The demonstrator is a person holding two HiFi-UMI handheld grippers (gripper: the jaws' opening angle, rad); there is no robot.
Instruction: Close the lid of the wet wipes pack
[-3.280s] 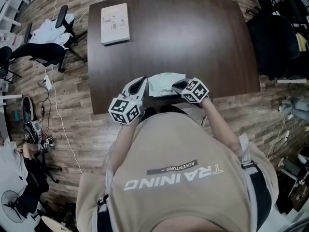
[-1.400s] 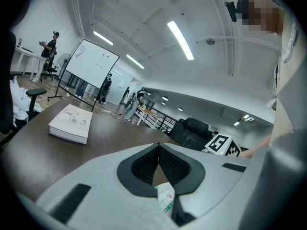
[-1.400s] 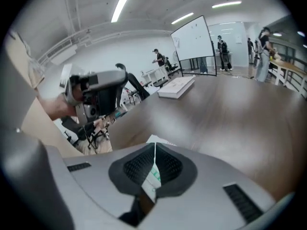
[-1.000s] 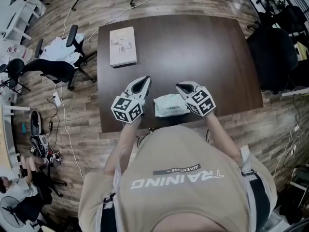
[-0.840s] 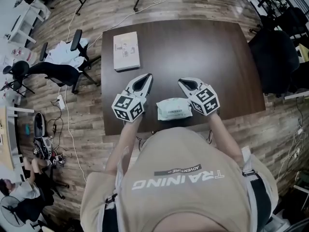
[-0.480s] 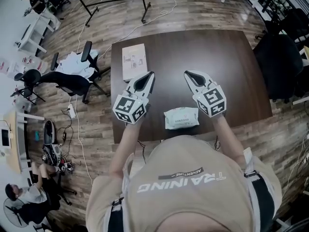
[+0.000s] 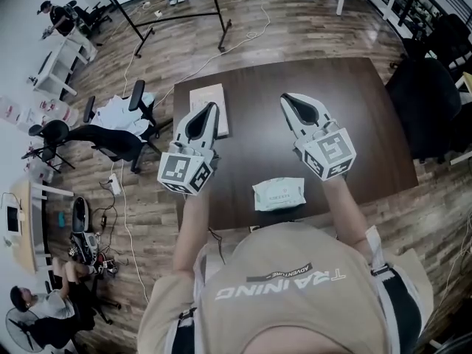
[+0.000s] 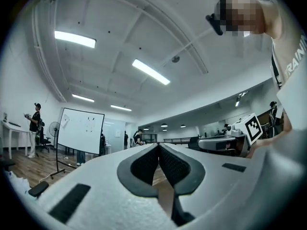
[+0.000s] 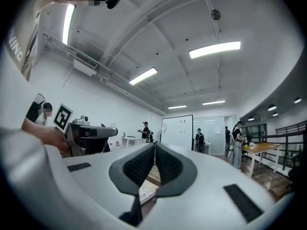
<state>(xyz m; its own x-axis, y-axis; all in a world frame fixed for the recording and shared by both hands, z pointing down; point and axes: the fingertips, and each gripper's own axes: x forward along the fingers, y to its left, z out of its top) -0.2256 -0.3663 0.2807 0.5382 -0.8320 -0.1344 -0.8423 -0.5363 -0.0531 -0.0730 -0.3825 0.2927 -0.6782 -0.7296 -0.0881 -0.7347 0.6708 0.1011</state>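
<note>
The wet wipes pack [image 7: 279,194], pale green with a flat top, lies alone on the dark brown table [image 7: 354,116] near its front edge. Neither gripper touches it. In the head view my left gripper [image 7: 212,107] is held up high to the pack's left. My right gripper [image 7: 287,97] is held up high to its right. Both point away from me, over the table. In the left gripper view the left gripper [image 8: 159,145] has its jaws closed together with nothing between them. The right gripper [image 9: 154,145] shows the same in the right gripper view. Both gripper views look out across the room, not at the pack.
A white flat box [image 7: 200,95] lies at the table's far left, partly behind the left gripper. An office chair draped with white cloth [image 7: 110,127] stands left of the table, and a black chair [image 7: 428,98] to its right. Stand legs and cables [image 7: 221,21] lie on the wooden floor beyond.
Both grippers have come off the pack, spread apart and risen toward the head camera. The pack stays on the table. The head view now takes in more of the room.
</note>
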